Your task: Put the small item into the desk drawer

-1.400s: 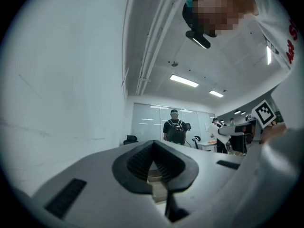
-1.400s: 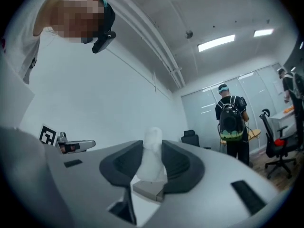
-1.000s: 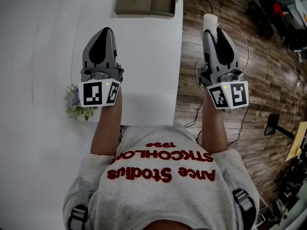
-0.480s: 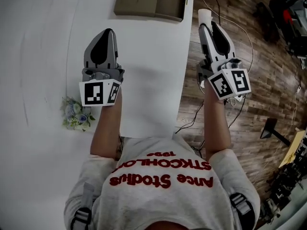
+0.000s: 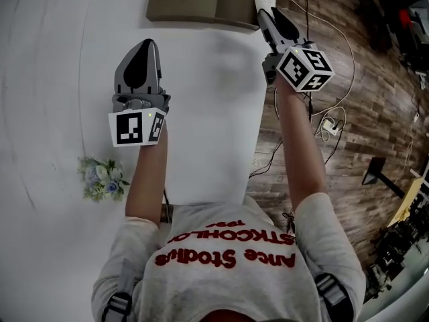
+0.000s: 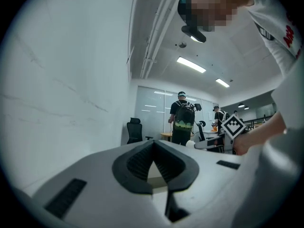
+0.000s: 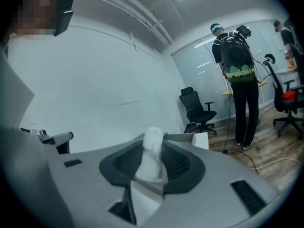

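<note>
1. Now, two grippers: the right gripper (image 5: 263, 11) is clamped on one small white item (image 7: 151, 151); the left gripper (image 5: 145, 45) has its jaws together, with nothing between them.
2. One olive drawer (image 5: 201, 5) (two compartments show) lies just beside the right gripper's tip.
3. One flower bunch (image 5: 102, 178) rests on the white desk (image 5: 208, 113).

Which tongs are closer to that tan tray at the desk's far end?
Right. The right tongs, gripping a white item, are beside the tan tray's right end; the left tongs hover farther back over the white desk.
</note>
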{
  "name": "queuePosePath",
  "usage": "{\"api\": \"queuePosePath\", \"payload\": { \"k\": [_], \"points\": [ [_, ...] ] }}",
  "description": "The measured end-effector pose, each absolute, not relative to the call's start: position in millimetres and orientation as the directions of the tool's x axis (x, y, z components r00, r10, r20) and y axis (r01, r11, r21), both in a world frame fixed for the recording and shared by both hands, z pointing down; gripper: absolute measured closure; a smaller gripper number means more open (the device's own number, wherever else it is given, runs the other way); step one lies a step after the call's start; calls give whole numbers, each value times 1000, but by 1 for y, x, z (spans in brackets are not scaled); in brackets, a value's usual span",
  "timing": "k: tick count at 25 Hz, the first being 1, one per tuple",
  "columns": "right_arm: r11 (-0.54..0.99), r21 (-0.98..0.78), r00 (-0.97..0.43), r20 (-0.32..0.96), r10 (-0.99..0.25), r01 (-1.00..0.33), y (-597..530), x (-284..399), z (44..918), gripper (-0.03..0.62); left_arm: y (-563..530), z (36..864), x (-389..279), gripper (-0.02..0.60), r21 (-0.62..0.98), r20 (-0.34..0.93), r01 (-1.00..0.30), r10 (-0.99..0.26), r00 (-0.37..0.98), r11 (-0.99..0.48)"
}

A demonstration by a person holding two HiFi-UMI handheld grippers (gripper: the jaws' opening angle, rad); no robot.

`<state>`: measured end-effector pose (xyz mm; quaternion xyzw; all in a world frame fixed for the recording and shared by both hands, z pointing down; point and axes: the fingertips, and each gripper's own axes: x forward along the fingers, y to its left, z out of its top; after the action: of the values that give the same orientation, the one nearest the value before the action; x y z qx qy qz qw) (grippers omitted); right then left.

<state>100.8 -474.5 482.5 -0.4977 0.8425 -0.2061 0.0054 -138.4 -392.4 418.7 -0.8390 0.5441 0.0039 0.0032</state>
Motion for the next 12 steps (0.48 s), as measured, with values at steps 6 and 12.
{"api": "queuePosePath", "payload": {
  "k": [6,12],
  "points": [
    [439,-229,-491,275,-827,-869,-498,99,516,459,-401,434,-137,575,7,7,-907,-907,421,-421],
    [446,-146,-468,329,-820,-883,-499,97,529,439,-402,437,-136,574,17,12,-905,-905,426,-426]
  ]
}}
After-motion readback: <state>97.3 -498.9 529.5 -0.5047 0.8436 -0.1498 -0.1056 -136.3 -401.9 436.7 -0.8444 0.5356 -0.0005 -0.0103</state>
